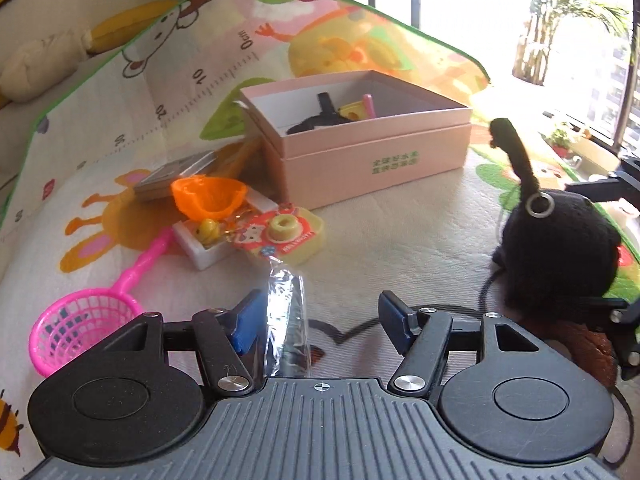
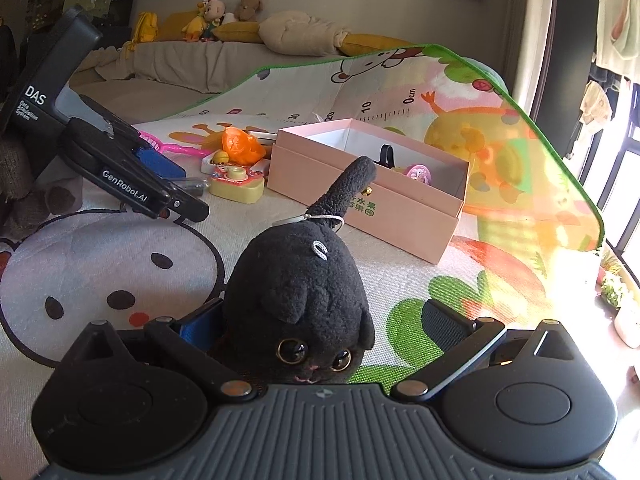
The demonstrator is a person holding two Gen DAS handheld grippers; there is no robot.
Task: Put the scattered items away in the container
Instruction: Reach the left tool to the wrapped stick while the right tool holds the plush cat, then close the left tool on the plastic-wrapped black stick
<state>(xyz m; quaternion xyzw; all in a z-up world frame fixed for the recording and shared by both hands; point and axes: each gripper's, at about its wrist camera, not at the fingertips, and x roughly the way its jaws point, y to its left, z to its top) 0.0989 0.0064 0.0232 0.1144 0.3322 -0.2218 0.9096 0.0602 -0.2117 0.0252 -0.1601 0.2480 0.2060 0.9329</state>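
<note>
While the right gripper (image 2: 320, 320) stands wide open around the black plush cat (image 2: 300, 292), we note the left gripper (image 1: 320, 320) open, its left finger touching a clear packet (image 1: 286, 320).

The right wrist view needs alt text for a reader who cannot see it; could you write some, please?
A black plush cat sits between the open fingers of the right gripper, facing the camera, on a cartoon play mat. Behind it stands an open pink box, with the left gripper and scattered toys further left.
</note>
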